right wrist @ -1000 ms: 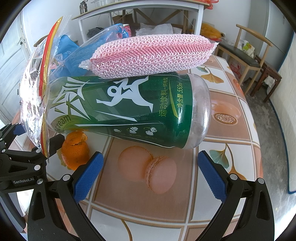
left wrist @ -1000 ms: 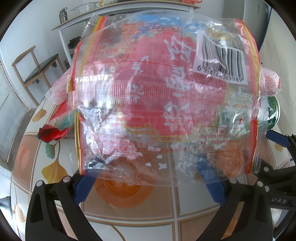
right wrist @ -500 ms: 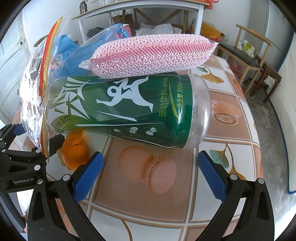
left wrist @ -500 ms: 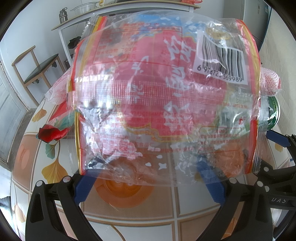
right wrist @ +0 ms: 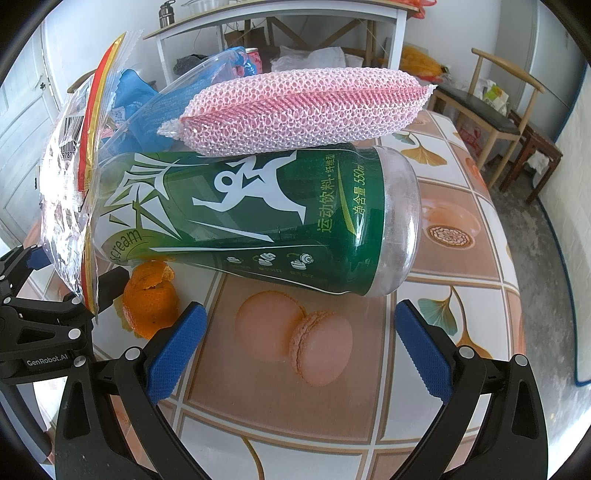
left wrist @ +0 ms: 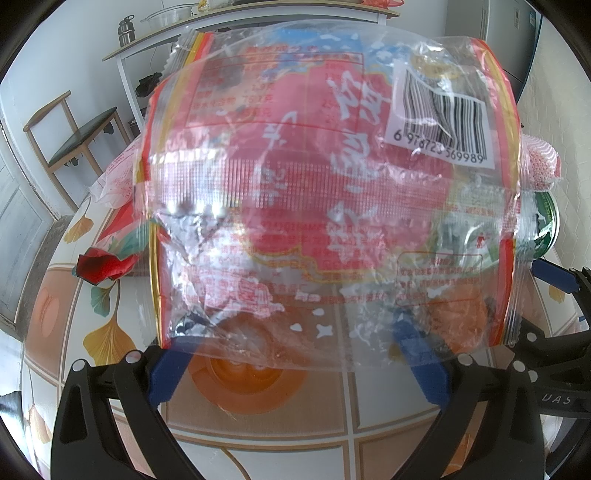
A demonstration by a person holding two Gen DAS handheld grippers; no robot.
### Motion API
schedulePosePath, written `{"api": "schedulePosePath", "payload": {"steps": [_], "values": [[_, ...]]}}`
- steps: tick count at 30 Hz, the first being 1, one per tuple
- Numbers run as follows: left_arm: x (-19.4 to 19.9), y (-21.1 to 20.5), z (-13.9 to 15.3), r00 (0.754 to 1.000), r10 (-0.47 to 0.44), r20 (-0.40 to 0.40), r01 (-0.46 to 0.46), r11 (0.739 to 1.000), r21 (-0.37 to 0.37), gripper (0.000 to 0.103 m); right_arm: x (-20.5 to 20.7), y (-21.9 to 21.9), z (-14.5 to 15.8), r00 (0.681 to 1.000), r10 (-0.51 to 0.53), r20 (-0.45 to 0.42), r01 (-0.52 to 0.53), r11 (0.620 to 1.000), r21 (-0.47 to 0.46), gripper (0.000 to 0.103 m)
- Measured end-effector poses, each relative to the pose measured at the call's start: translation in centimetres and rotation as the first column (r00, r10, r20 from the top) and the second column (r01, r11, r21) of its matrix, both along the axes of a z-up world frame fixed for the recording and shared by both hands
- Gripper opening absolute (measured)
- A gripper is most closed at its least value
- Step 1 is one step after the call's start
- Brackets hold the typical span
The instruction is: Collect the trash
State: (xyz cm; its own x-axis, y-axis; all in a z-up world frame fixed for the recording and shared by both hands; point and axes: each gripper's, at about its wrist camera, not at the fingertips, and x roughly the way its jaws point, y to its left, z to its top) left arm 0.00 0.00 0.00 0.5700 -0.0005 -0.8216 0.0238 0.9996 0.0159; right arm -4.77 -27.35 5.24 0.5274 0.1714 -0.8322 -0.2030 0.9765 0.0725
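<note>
Bright, even daylight in both views. White glare speckling the crinkled plastic wrapper [left wrist: 325, 206] across the left view's centre. Soft, faint shadows under the green bottle [right wrist: 258, 221]. Strong fisheye bending toward edges, black vignette in every corner.

Home dining room: patterned table [right wrist: 461, 206], wooden chairs [right wrist: 495, 110] (white door).

We see a table [right wrist: 476, 236] covered in a tiled cloth with ginkgo leaves, in bright daylight. Behind it stands a white shelf table [right wrist: 280, 18] against white walls. A wooden chair [left wrist: 70, 136] sits left, another chair [right wrist: 495, 110] right, on grey floor [right wrist: 546, 258].
</note>
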Motion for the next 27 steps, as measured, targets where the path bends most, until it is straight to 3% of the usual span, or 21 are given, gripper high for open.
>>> {"api": "schedulePosePath", "payload": {"steps": [22,24,27], "values": [[-0.3,0.1,0.1,1.0,-0.017,-0.013,0.017,1.0,0.0,0.099,0.0,0.0,0.0,1.0,0.0,0.0,0.0,1.0,0.0,0.097],[-1.2,0.6,0.2,1.0,-0.023,0.0,0.023,0.999,-0.031,0.099,0.0,0.0,0.0,1.0,0.0,0.0,0.0,1.0,0.0,0.097],[-3.0,2.3,2.0,0.998,-0.048,0.035,0.053,0.983,-0.174,0.099,0.0,0.0,0.0,1.0,0.0,0.0,0.0,1.0,0.0,0.097]]}}
